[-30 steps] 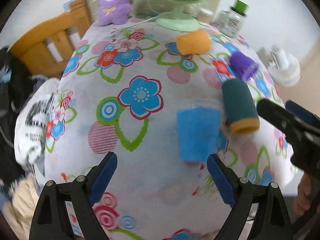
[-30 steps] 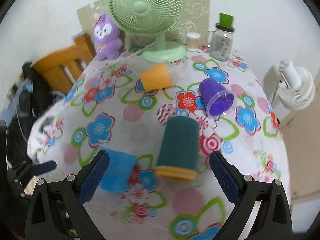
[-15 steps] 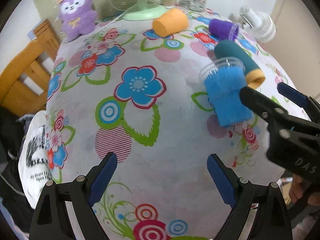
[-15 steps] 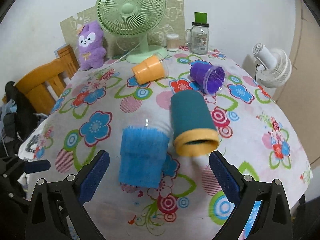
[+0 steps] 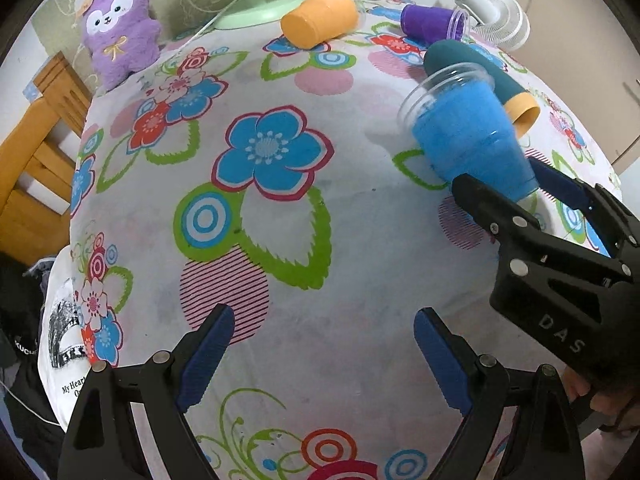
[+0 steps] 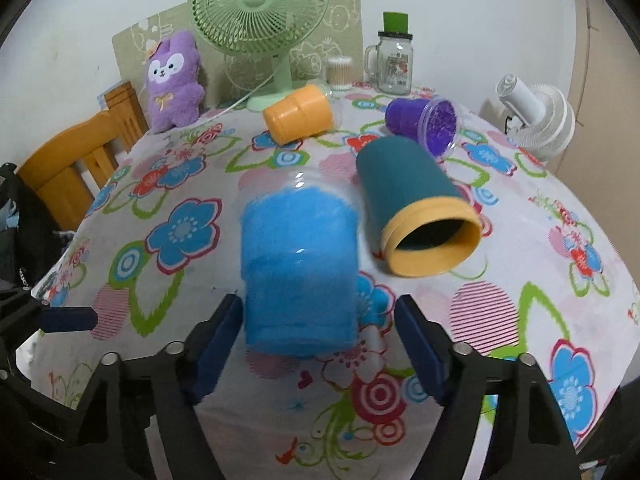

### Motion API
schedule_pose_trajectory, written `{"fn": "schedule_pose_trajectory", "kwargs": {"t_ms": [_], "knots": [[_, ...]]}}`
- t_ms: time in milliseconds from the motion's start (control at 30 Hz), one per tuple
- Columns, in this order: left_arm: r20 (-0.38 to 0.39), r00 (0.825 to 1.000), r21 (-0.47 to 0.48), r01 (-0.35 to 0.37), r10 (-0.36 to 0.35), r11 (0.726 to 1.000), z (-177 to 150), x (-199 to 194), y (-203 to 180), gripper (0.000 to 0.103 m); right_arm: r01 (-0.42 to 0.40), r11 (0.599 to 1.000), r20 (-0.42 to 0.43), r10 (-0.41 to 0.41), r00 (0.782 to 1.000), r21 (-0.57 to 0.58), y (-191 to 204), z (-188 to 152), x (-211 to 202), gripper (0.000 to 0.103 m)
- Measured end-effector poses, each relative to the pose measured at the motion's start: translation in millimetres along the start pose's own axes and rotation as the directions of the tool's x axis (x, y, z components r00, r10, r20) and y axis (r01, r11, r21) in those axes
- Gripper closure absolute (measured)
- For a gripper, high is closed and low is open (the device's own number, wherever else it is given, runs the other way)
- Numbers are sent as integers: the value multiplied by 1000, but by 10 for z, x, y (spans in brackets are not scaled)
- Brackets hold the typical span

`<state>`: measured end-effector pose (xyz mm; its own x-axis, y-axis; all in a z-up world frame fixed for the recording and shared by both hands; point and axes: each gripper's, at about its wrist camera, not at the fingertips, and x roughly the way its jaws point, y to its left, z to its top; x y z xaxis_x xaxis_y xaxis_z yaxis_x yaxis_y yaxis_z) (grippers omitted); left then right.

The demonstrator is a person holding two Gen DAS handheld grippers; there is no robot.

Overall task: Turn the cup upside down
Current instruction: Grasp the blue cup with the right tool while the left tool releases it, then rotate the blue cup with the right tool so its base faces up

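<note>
A clear cup filled with blue fluff (image 6: 300,268) lies on its side on the flowered tablecloth (image 6: 560,312), base toward my right gripper. It also shows in the left wrist view (image 5: 468,140). My right gripper (image 6: 320,328) is open, its fingers on either side of the cup's base without touching it. The right gripper is seen from the side in the left wrist view (image 5: 516,188). My left gripper (image 5: 320,352) is open and empty over bare cloth, to the left of the cup.
A teal cup with a yellow rim (image 6: 416,212), an orange cup (image 6: 300,120) and a purple cup (image 6: 428,124) lie on their sides behind. A green fan (image 6: 260,20), a purple plush (image 6: 172,80), a jar (image 6: 394,64) stand at the back. A wooden chair (image 6: 76,160) is left.
My right gripper has moved forward and its fingers have narrowed around the blue cup's base. My left gripper has swung so the cup sits farther right in its view.
</note>
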<state>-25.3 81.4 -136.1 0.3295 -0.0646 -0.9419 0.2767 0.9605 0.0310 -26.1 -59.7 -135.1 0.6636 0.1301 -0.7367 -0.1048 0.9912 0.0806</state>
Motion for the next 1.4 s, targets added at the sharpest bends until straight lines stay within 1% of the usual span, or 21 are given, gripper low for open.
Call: {"fn": "schedule_pose_trajectory", "kwargs": {"t_ms": [67, 133, 267, 400, 500, 567, 667, 767, 800, 867, 933, 967, 1000, 1067, 1100, 1300, 1400], "knots": [[-3, 1000, -4, 5, -5, 1000, -7, 16, 19, 10, -4, 1000, 3, 4, 1000, 4, 10, -3, 17, 35], [-4, 1000, -8, 6, -6, 1000, -3, 26, 34, 10, -2, 1000, 1, 2, 1000, -2, 28, -4, 37, 45], [-3, 1000, -23, 18, -18, 1000, 18, 18, 54, 10, -18, 1000, -9, 18, 1000, -13, 42, 38, 4, 46], [-1, 1000, -38, 22, -22, 999, 50, -29, 43, 10, -19, 998, -31, 17, 999, -62, 71, 152, -102, 46], [2, 1000, -65, 19, -19, 998, 91, -100, 43, 10, -33, 995, -100, 24, 995, -92, 61, 299, -154, 46], [12, 1000, -91, 22, -21, 996, 118, -177, 46, 10, -64, 993, -163, 47, 986, -103, 45, 405, -168, 46], [31, 1000, -117, 8, -5, 993, 161, -268, 49, 10, -96, 984, -258, 54, 965, -152, 72, 557, -169, 46], [41, 999, -142, 12, -6, 990, 186, -316, 55, 10, -123, 972, -344, 48, 938, -199, 109, 675, -146, 46], [43, 999, -152, 18, -12, 988, 193, -321, 60, 10, -139, 967, -386, 46, 921, -216, 129, 716, -119, 46], [44, 999, -172, 28, -20, 985, 206, -320, 78, 10, -160, 958, -441, 40, 897, -240, 164, 756, -73, 46], [45, 999, -190, 24, -16, 981, 209, -310, 95, 10, -176, 944, -500, 14, 866, -279, 215, 783, -11, 46], [44, 999, -203, 25, -16, 979, 210, -300, 112, 10, -186, 937, -526, 2, 850, -297, 239, 790, 21, 46], [41, 999, -214, 28, -19, 976, 208, -289, 120, 10, -195, 932, -543, -4, 840, -307, 254, 797, 40, 46], [39, 999, -235, 39, -31, 971, 194, -279, 138, 10, -231, 917, -587, -4, 809, -325, 294, 806, 88, 46], [38, 999, -244, 43, -35, 969, 187, -271, 146, 10, -243, 909, -605, -12, 796, -338, 318, 807, 110, 46], [30, 999, -262, 47, -41, 964, 168, -190, 197, 10, -266, 860, -645, -92, 759, -436, 432, 862, 216, 46], [26, 998, -290, 58, -53, 955, 179, -139, 271, 10, -286, 833, -665, -126, 737, -474, 487, 895, 286, 46]]}}
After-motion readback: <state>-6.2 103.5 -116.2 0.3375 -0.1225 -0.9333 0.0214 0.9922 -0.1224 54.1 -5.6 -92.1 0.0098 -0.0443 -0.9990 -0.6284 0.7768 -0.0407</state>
